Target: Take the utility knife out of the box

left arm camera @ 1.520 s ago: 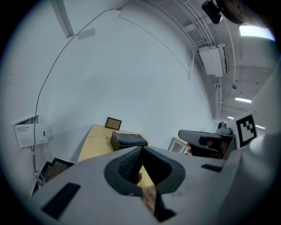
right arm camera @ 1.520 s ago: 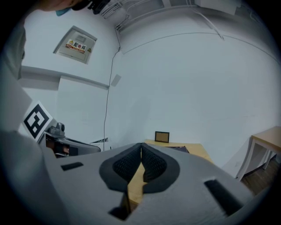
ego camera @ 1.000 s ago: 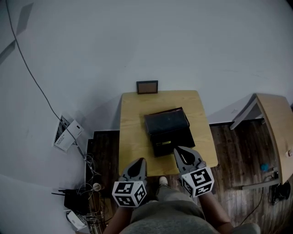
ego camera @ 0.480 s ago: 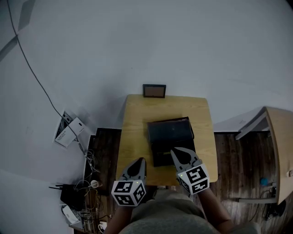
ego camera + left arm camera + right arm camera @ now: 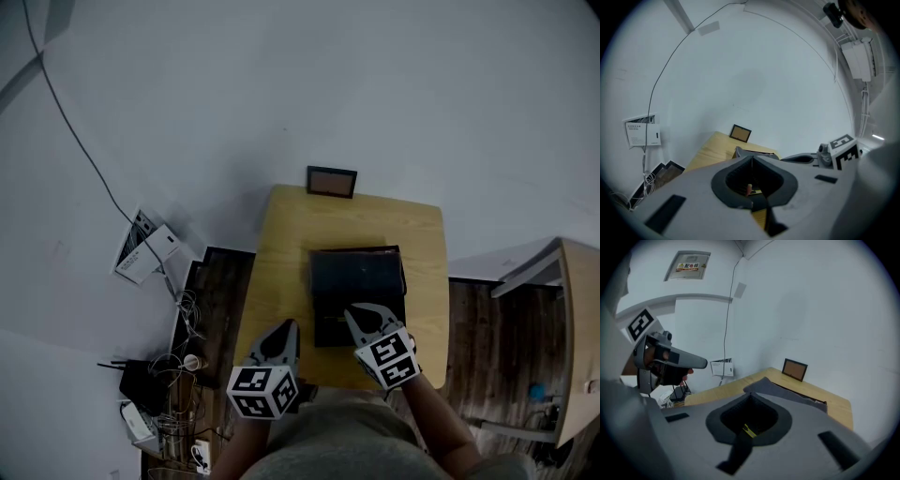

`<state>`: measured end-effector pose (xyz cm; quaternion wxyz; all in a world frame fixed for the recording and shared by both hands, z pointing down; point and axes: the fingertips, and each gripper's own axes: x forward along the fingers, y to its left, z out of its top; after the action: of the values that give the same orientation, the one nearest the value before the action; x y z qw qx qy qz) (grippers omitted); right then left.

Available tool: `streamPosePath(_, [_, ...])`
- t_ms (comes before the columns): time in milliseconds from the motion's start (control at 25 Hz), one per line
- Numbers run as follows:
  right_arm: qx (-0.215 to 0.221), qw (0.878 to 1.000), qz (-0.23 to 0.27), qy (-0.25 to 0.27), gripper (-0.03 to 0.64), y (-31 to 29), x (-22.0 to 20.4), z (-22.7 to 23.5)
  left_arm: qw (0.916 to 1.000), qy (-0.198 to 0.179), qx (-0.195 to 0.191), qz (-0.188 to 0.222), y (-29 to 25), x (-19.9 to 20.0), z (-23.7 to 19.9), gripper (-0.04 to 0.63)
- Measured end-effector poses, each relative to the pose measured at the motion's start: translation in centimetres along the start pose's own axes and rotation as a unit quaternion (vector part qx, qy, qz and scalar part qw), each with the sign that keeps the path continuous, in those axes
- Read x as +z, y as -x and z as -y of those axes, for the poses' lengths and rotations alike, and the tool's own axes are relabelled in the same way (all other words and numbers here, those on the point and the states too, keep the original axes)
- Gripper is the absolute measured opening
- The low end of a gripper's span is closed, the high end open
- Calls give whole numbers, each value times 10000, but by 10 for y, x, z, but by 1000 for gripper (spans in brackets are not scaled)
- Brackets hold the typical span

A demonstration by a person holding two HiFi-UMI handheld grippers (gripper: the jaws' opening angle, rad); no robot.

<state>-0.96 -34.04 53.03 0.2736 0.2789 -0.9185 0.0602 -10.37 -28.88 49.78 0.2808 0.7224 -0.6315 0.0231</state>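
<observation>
Wooden table (image 5: 281, 267), one dark box (image 5: 356, 277), one frame (image 5: 332, 181), left gripper (image 5: 287, 330), right gripper (image 5: 356, 317) (two, both closed, empty)

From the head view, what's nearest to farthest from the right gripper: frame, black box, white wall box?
1. Black box, just ahead of the right gripper.
2. Frame, far edge of the table.
3. White wall box, far left.
</observation>
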Motion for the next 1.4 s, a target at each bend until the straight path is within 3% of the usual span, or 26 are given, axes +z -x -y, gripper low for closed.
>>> streamPosePath(280, [454,9936,-799,651,2,-34,-38,-3,9996,161,250,-2,-7,-4,-12,5])
streamPosePath(560, [1182,9685,-1553,1546,2,-63,-75,-21,9990,223,377,19,-10,-5,-18,5])
streamPosePath(600, [1310,9641,-1660,1608,11,-67,-80,-24,9989,227,400,18,-10,-5,-20,5])
streamPosePath(680, [1564,9547,-1882,1696,115,-72,-91,-29,9987,239,441,11,-11,-6,-22,5])
streamPosePath(760, [1705,9473,-2047,1781,118,-76,-100,-32,9986,255,470,3,-11,-7,-25,5])
streamPosePath(1160, [1880,9258,-2503,2120,118,-93,-124,-34,9982,278,523,-4,-11,-6,-30,5])
streamPosePath(1400, [1771,9267,-2497,2178,111,-95,-123,-31,9981,305,529,-6,-9,-6,-33,5])
